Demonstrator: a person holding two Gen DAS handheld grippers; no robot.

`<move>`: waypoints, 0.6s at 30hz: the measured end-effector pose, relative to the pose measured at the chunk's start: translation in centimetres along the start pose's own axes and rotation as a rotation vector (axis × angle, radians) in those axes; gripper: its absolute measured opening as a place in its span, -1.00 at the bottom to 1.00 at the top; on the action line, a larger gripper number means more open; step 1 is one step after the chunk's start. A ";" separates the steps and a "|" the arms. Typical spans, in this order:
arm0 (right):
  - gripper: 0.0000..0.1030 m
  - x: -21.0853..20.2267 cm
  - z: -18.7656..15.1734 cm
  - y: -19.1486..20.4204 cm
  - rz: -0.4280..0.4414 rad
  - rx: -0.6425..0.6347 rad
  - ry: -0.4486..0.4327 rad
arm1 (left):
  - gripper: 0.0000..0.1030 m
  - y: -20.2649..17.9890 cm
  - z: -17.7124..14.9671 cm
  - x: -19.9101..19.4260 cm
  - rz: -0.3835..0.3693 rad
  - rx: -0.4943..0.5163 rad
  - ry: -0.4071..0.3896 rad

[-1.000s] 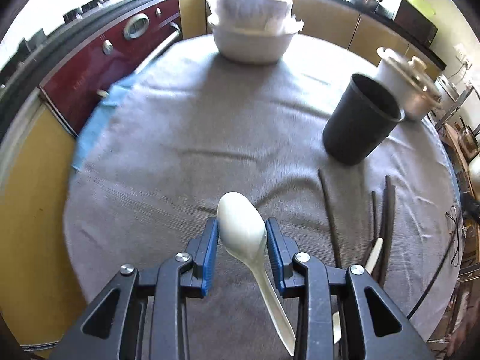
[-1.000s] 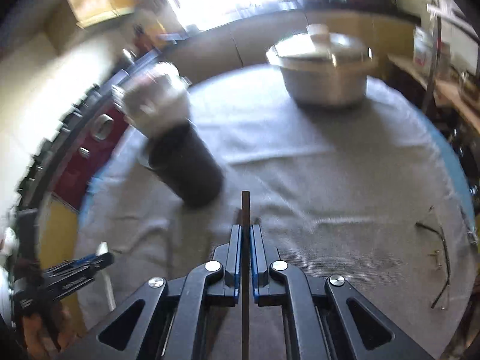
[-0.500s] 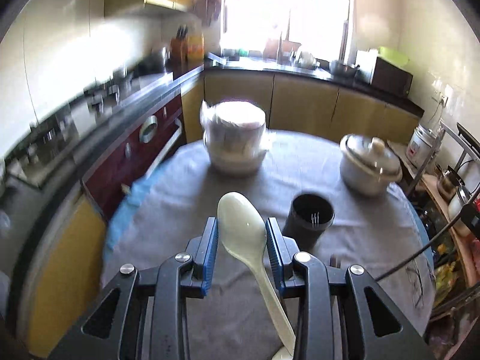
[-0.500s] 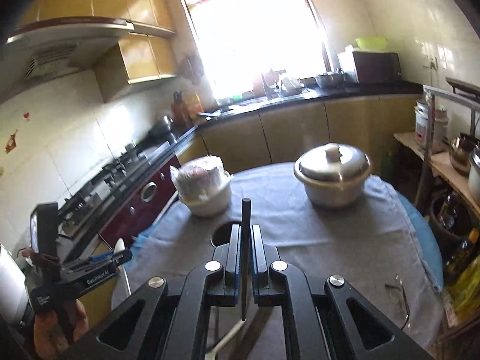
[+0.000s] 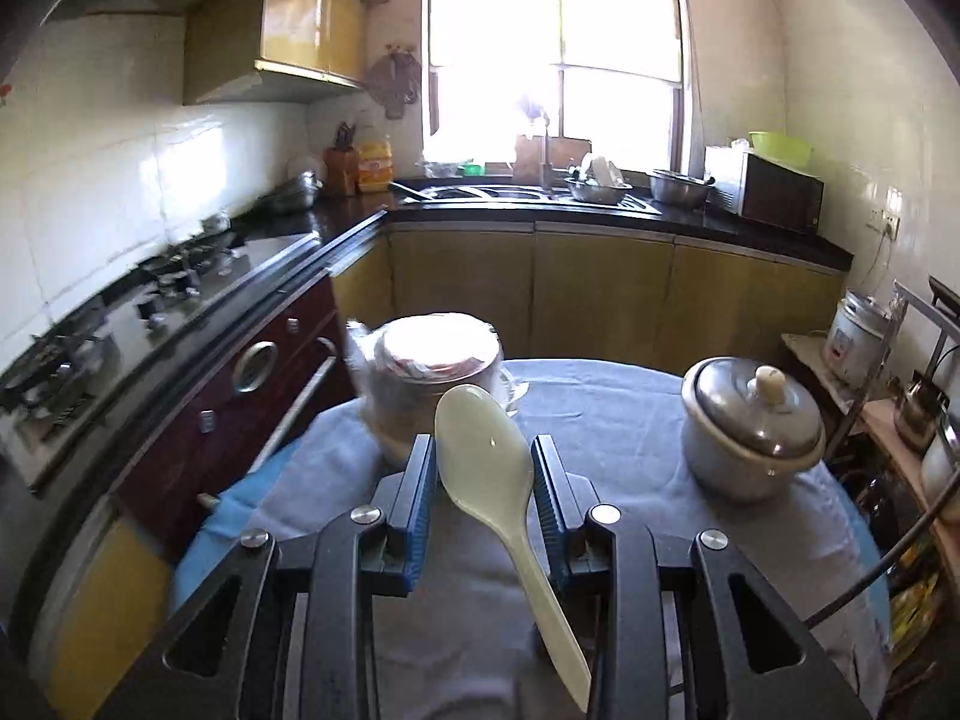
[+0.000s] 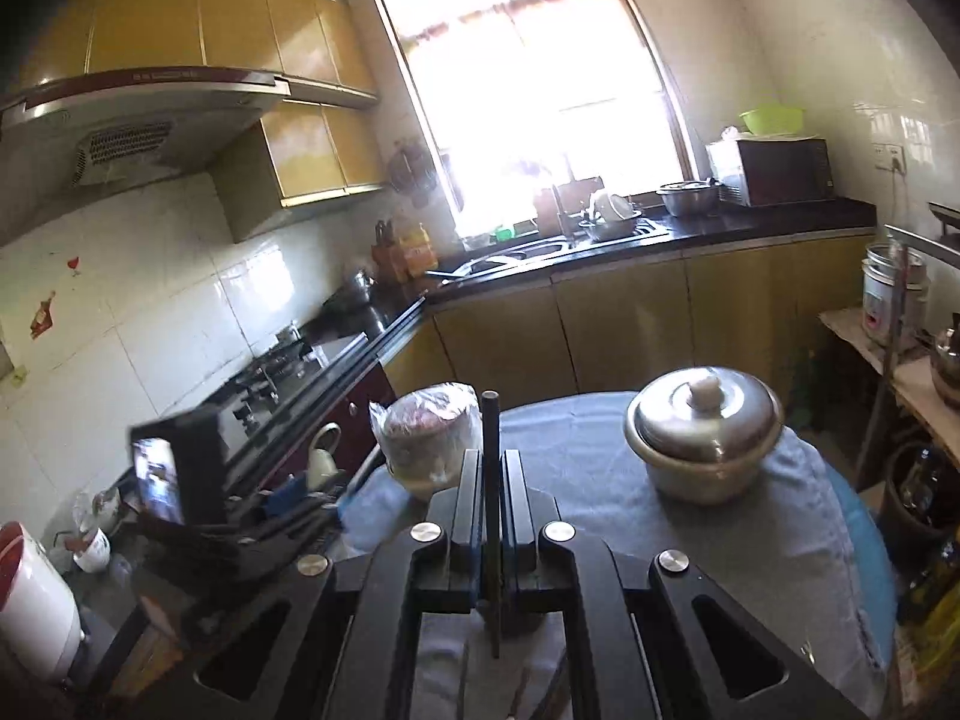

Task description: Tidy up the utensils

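Kitchen cabinets in yellow line the far wall under a bright window [image 5: 555, 60], with a dark counter, a sink and a microwave [image 5: 771, 189] along it.

Left wrist view: a round table [image 5: 600, 396] covered in grey cloth lies below the left gripper [image 5: 483, 483]. On the far left of the table stands a bowl wrapped in plastic [image 5: 429, 372]; on the right stands a lidded metal pot [image 5: 750, 429]. A gas stove [image 5: 120, 312] and a dark red oven front [image 5: 258, 378] run along the left side. The left gripper's blue pads are clamped on a cream plastic spoon [image 5: 498, 480], gripping it at the sides of the bowl end. The spoon's bowl points up and away toward the wrapped bowl, partly covering it; the handle runs back and down to the right, under the gripper body. The spoon is held in the air, clear of the cloth.

Right wrist view: the same table [image 6: 600, 438], wrapped bowl [image 6: 429, 438] and pot [image 6: 702, 432] appear beyond the right gripper [image 6: 492, 480]. A range hood [image 6: 138, 120] hangs at upper left. The left gripper [image 6: 252, 516] shows at lower left, blurred. The right gripper's fingers are pressed together on a thin dark chopstick [image 6: 491, 420]. The stick stands nearly upright in the frame, its top end above the fingertips, its lower end behind them. It is off the table, and its tip stands just beside the wrapped bowl in this view.
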State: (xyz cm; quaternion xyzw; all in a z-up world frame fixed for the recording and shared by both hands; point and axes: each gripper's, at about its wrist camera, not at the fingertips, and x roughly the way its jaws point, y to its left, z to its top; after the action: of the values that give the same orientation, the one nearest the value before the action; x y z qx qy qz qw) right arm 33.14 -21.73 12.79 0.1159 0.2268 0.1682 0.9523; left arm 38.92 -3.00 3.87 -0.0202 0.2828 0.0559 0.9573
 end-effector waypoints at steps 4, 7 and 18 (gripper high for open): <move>-0.89 2.9 1.2 -0.1 0.003 -0.010 -0.009 | -0.35 -1.1 0.4 3.4 0.013 0.004 -0.014; -0.89 5.2 1.4 -0.4 0.012 -0.007 -0.004 | -0.36 -1.8 0.0 5.7 0.016 0.019 -0.004; -0.89 12.6 -2.8 -3.7 0.020 0.067 0.104 | -0.35 -3.3 -4.5 11.4 0.003 0.070 0.074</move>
State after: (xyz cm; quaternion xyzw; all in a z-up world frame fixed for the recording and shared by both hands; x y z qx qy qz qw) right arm 43.42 -20.04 4.30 0.1410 0.2804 0.1760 0.9330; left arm 46.39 -5.46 -6.15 0.0115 0.3199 0.0466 0.9462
